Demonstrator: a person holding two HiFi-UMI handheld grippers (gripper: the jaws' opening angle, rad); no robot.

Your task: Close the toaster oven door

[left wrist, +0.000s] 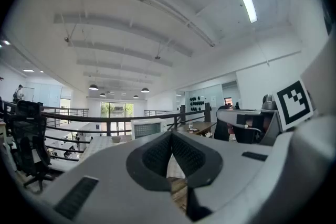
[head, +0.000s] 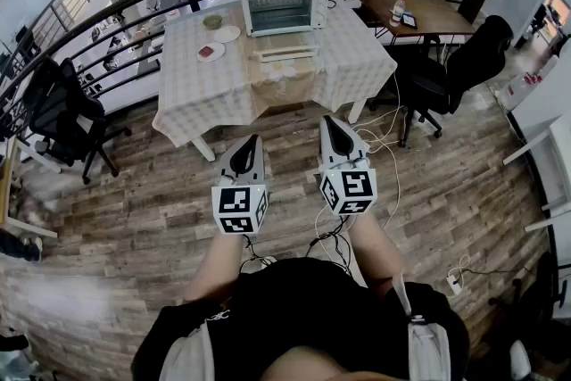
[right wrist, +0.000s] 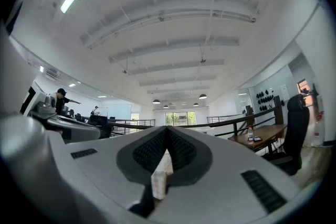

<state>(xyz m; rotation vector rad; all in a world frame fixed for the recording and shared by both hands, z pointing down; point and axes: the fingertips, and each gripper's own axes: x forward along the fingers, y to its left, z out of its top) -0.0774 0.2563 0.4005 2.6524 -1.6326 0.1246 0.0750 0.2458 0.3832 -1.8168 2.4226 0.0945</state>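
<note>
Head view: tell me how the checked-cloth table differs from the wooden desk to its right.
The checked-cloth table is draped in a pale cloth; the wooden desk is bare brown wood. The table carries a white toaster oven, two plates and a bowl; the desk only a bottle and a small dark flat item. Both stand on the plank floor.

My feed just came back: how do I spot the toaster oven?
On the wood floor ahead stands a table with a checkered cloth. At its far edge sits the toaster oven: a white box with a glass front, the only appliance there, beside small plates.
</note>
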